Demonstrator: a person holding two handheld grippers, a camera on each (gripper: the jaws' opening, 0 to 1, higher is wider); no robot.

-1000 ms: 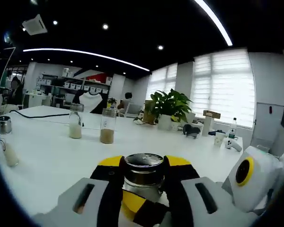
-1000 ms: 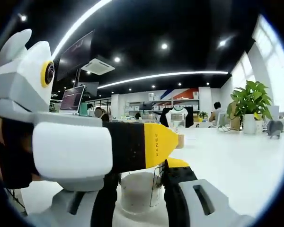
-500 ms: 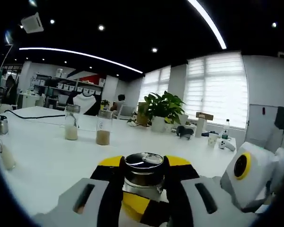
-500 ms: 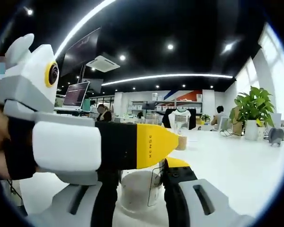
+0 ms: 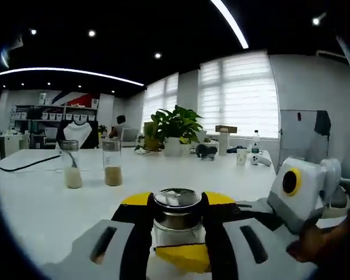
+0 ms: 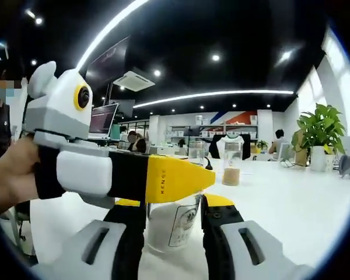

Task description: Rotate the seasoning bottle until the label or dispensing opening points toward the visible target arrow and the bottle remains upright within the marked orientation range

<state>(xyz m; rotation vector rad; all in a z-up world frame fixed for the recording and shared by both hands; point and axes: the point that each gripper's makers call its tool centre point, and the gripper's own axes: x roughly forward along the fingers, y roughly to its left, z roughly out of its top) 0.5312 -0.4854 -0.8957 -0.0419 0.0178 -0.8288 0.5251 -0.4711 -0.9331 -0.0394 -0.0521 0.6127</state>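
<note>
Seasoning bottle (image 5: 177,217) standing upright on the white table (image 5: 52,201), clamped between the black-and-yellow jaws of the left gripper (image 5: 176,213), metal cap facing up and level with the yellow jaw tips. Seen in the right gripper view as a clear glass body (image 6: 174,223) filled with white grains, printed label facing the camera, held between the jaws of the right gripper (image 6: 174,219) too; contact on both sides looks close, so closed on the glass. Left gripper (image 6: 140,178) crossing that view from the left, yellow tip lying over the top of the bottle, a person's hand (image 6: 9,175) gripping its white body. Right gripper (image 5: 300,192) entering the left gripper view from the right, white housing, with a hand (image 5: 324,248) below it.

Farther back on the table, two more jars side by side: one with pale contents (image 5: 72,164), one with brown contents (image 5: 111,163). Black cable (image 5: 17,167) trailing across the far left of the tabletop. Potted plant (image 5: 174,129) by the blinds. Jar with brown contents (image 6: 231,165) also in the right gripper view, well behind the held bottle. Open laptop screen (image 6: 102,121) at left there.
</note>
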